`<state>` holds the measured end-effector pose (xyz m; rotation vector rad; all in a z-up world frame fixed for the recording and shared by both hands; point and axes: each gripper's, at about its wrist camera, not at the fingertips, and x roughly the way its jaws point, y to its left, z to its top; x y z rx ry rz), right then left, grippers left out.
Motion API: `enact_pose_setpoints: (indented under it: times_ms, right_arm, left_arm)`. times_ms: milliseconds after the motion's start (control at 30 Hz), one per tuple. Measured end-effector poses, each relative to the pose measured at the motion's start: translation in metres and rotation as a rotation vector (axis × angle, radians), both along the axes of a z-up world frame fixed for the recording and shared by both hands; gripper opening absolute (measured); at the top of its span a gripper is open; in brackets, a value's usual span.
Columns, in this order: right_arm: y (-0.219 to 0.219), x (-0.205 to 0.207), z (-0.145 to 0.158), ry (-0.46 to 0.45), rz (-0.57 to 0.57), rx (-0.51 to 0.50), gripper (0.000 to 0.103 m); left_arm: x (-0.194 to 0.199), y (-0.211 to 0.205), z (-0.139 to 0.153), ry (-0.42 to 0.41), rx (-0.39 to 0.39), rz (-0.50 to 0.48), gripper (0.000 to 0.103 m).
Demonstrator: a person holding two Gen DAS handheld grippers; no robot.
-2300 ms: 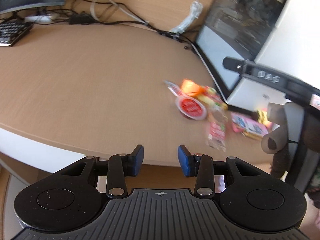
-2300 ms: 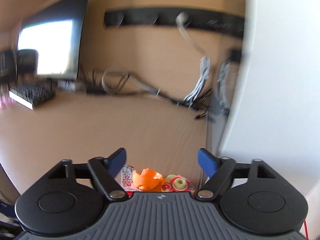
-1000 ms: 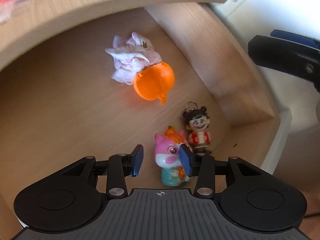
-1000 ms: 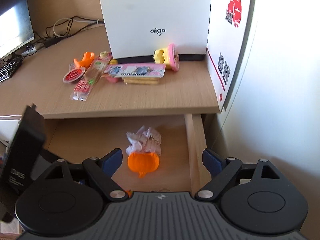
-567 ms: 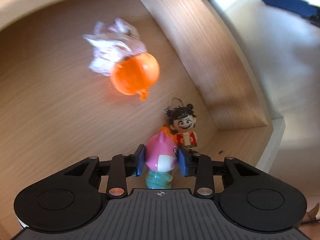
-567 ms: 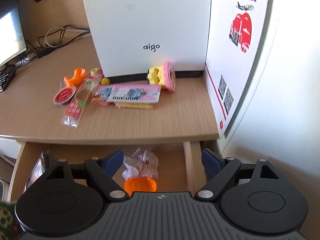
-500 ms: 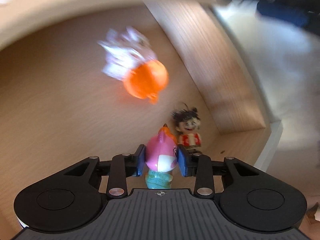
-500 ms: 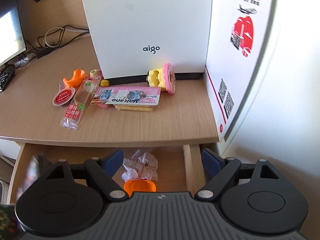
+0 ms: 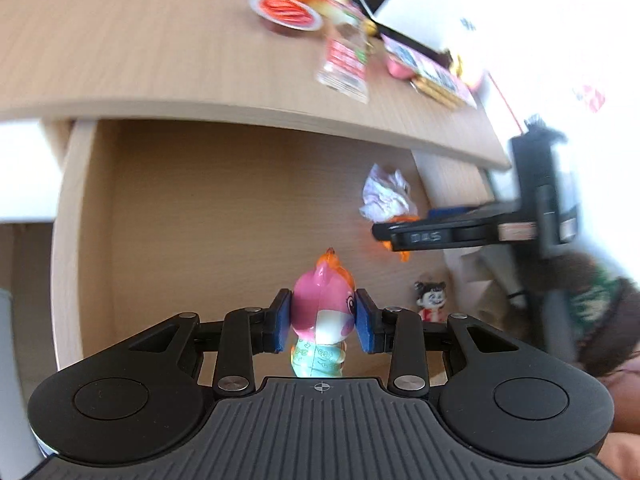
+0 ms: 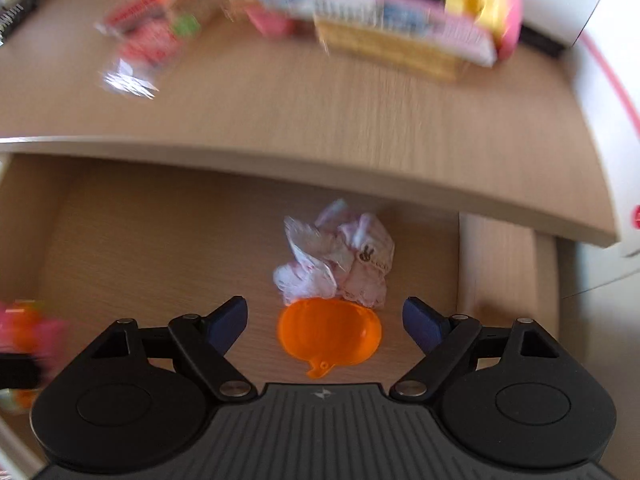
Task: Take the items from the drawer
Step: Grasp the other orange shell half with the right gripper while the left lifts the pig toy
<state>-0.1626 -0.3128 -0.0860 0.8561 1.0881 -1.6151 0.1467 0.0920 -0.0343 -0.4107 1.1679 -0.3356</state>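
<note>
Both wrist cameras looked forward and down into the open drawer [image 9: 224, 208], close under the desk's front edge [image 10: 320, 160]. The crumpled wrapper [image 9: 386, 196] near the drawer's right wall appeared in both views, nearer in the right one [image 10: 340, 260].

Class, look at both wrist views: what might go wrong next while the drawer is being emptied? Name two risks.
1. The left gripper pinches only the rounded head of the pink pig toy; it may slip out.
2. The right gripper, jaws open, hovers over the orange pumpkin piece touching the crumpled wrapper; closing could catch both.
</note>
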Motion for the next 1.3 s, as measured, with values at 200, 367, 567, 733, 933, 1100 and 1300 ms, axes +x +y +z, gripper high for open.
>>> enact_pose_setpoints:
  times_ms: [200, 367, 567, 733, 933, 1100, 1300]
  right_arm:
    - [-0.002, -0.014, -0.015, -0.065, -0.055, 0.060, 0.061]
    - [0.024, -0.002, 0.006, -0.083, -0.025, -0.003, 0.061]
    - [0.068, 0.034, 0.062, -0.113, 0.038, -0.145, 0.061]
    - [0.092, 0.053, 0.155, -0.059, 0.105, -0.428, 0.061]
    - [0.093, 0.040, 0.199, 0.035, 0.100, -0.588, 0.061]
    - [0.085, 0.021, 0.180, 0.019, 0.055, -0.541, 0.061]
    - [0.079, 0.010, 0.169, 0.055, 0.034, -0.516, 0.061]
  left_arm:
    - [-0.004, -0.004, 0.003, -0.016, -0.014, 0.031, 0.037]
    - [-0.007, -0.014, -0.002, -0.008, 0.004, -0.012, 0.037]
    - [-0.004, -0.011, 0.026, -0.107, -0.006, -0.013, 0.037]
    - [0.032, 0.012, 0.101, -0.364, 0.047, 0.051, 0.037]
    - [0.099, 0.019, 0.116, -0.503, 0.219, 0.127, 0.037]
    - [0.141, 0.024, 0.060, -0.371, 0.266, 0.134, 0.038]
    - [0.148, 0.020, 0.025, -0.312, 0.338, 0.131, 0.041]
